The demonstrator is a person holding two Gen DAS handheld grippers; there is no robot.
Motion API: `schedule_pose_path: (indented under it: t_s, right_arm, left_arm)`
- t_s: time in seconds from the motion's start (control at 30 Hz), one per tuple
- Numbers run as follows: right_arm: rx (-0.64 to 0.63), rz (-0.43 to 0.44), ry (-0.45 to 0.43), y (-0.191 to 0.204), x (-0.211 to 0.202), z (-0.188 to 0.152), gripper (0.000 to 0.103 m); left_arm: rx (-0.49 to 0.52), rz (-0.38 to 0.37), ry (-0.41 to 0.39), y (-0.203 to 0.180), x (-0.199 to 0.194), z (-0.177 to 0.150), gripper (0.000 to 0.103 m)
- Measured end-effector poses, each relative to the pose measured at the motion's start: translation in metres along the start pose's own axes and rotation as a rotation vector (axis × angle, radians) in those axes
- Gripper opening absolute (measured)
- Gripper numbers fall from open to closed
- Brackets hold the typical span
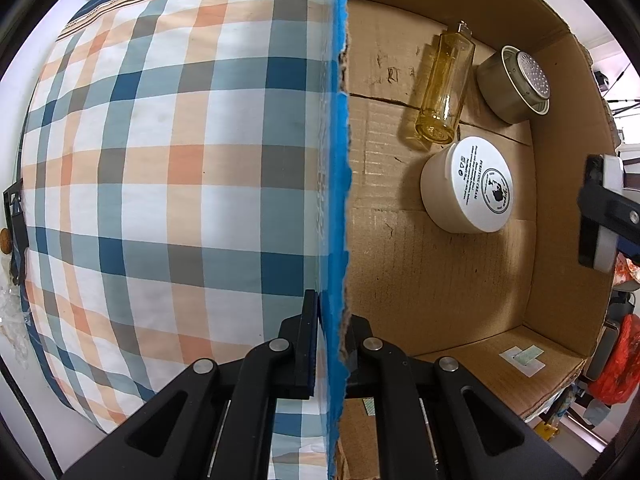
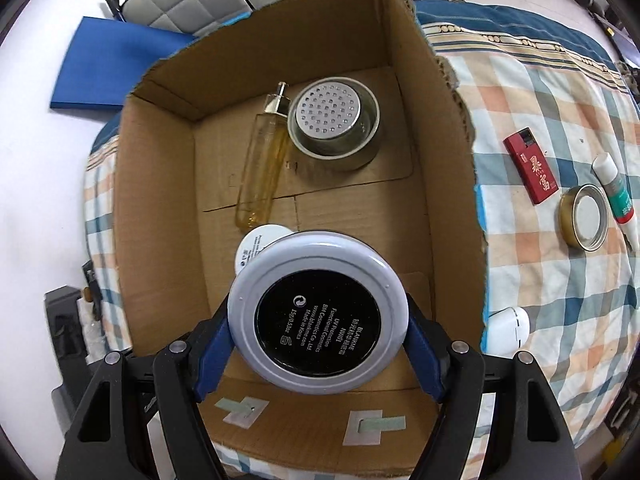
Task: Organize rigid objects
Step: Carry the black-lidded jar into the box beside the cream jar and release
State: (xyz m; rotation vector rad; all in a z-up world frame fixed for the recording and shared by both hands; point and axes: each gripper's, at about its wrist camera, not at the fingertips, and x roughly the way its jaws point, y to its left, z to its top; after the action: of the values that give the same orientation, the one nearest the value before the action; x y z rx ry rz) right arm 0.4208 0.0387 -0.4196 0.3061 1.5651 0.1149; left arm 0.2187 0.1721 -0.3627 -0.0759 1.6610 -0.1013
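Round pale-blue plastic compact, black underside label with white print (image 2: 318,316): clamped in right hand-held gripper (image 2: 320,344), above open brown cardboard box (image 2: 160,184), 6 o'clock. Left hand-held gripper (image 1: 332,344) pinches box wall.

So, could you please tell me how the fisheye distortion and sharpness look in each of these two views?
Left wrist view: the checked bedcover bulges like a ball, black vignette fills the corners, and the white jar label is sharp. Right wrist view: the cardboard box walls splay outward, and the round compact in the right hand-held gripper looms large, its print readable.
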Motion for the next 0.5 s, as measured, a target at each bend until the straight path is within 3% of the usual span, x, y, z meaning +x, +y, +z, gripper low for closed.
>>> schedule_pose_path:
  t_s: [0.5]
  right_arm:
    - [0.022, -0.117, 0.031, 0.006, 0.037, 0.014, 0.078]
  left_arm:
    - [-0.001, -0.002, 0.0, -0.001, 0.0, 0.0, 0.005]
